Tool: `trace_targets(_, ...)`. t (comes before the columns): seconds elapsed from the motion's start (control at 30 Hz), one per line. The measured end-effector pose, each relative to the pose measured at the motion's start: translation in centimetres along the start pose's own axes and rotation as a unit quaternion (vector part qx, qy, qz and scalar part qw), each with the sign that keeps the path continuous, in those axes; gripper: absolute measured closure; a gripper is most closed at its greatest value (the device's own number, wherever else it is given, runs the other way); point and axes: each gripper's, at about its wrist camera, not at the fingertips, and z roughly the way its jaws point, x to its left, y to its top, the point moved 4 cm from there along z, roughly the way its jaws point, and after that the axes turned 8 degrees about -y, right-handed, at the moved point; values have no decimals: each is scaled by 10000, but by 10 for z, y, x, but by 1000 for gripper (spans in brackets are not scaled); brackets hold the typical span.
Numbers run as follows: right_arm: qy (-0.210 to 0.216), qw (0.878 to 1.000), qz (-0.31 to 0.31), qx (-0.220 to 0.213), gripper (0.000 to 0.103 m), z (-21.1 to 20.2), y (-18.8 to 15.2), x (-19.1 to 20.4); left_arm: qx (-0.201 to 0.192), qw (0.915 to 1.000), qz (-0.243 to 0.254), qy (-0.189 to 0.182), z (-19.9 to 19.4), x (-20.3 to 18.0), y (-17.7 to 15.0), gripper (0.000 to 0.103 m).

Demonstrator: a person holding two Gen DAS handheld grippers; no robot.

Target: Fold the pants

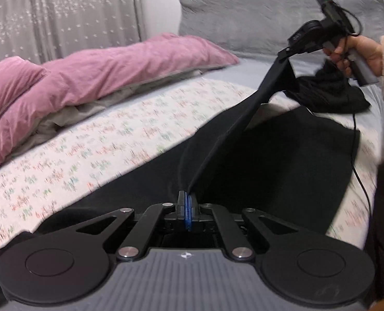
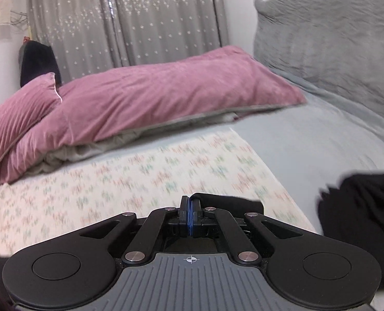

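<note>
Pants [image 1: 282,155]: black, spread on the patterned sheet [image 1: 93,140] of the bed; one edge lifted taut between both grippers.
Left gripper [image 1: 188,197]: fingers pinched tight on the near end of the raised edge.
Right gripper [image 2: 190,204]: fingers clamped on black fabric, held up off the bed.
Dark garment [image 1: 326,90]: heaped just beyond the pants.
Pink duvet [image 1: 101,72]: bunched along the far side.
Grey pillow [image 1: 256,18]: at the head.
</note>
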Motion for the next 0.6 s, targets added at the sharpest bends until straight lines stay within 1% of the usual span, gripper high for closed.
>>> trace_targets(0.1,-62,9999,60,102,103,-19,-37,-21,235,9997,22,-79,1,-9,-17,72)
trace_targets(0.27,-255,9992,-135,283,103,-40,-104,-38,614,9980,11,-153,2,-21,-47,72)
trace_targets(0.4,-328,9972,-22,678,103,-40,-152,-50,876,9960,18,-152,9,-23,-62,72)
trace_targets(0.5,-370,9952,25,909,103,-42,-179,-59,966,9951,-35,-194,7,-23,-67,72)
trace_targets(0.6,-381,9943,17,996,103,-51,-196,-65,1067,9939,-35,-280,6,-25,-70,72)
